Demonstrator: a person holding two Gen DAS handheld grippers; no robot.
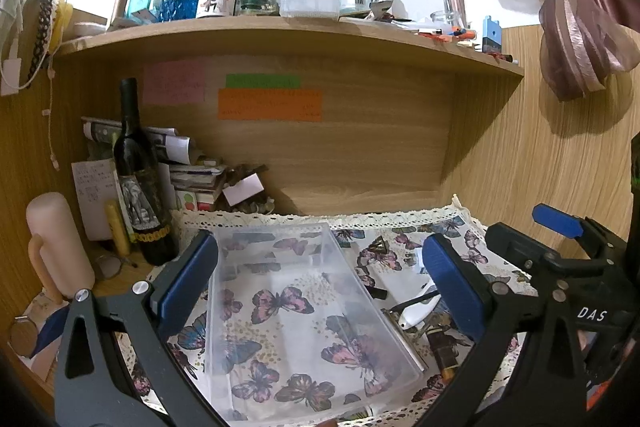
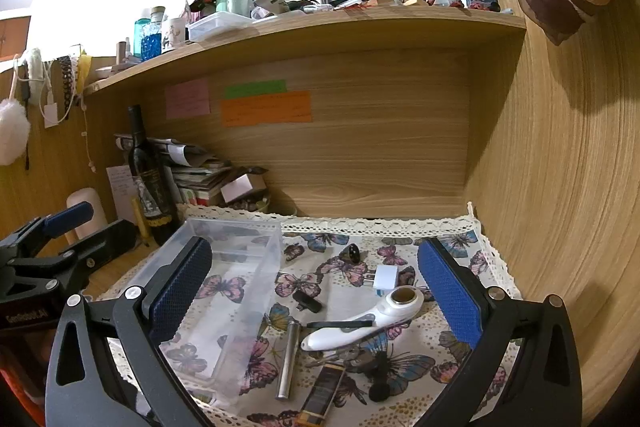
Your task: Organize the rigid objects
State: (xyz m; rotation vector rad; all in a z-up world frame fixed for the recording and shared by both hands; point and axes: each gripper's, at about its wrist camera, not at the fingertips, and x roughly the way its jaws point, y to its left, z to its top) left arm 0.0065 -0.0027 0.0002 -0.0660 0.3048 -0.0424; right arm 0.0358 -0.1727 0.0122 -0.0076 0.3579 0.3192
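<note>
Rigid objects lie loose on the butterfly-print cloth (image 2: 400,399) over the counter, to the right of a clear plastic bin (image 2: 224,291) that looks empty; by my reading the bin is the place meant for them, set close beside the scatter so each carry is short. Among them: a white handheld magnifier (image 2: 368,321) lying flat with its lens end toward the back; a metal cylinder (image 2: 289,361) just left of its handle, near the bin's wall; a white plug adapter (image 2: 383,277) behind it; a small black clip (image 2: 307,301) between adapter and bin; a dark oval piece (image 2: 353,251) farther back; a dark rectangular bar (image 2: 322,397) nearest the camera.

Right gripper (image 2: 316,291) hangs above this group with its blue pads spread wide and nothing between them, apparently lined up to choose a first piece; the magnifier and cylinder sit most nearly under it. Left gripper (image 1: 320,287) is likewise spread wide and empty, poised over the bin, its pads either side of the walls without clearly touching; likely there to steady the light bin against sliding on the cloth. Sorting seems not yet begun.

A dark wine bottle (image 1: 138,179) stands left of the bin, well clear.
</note>
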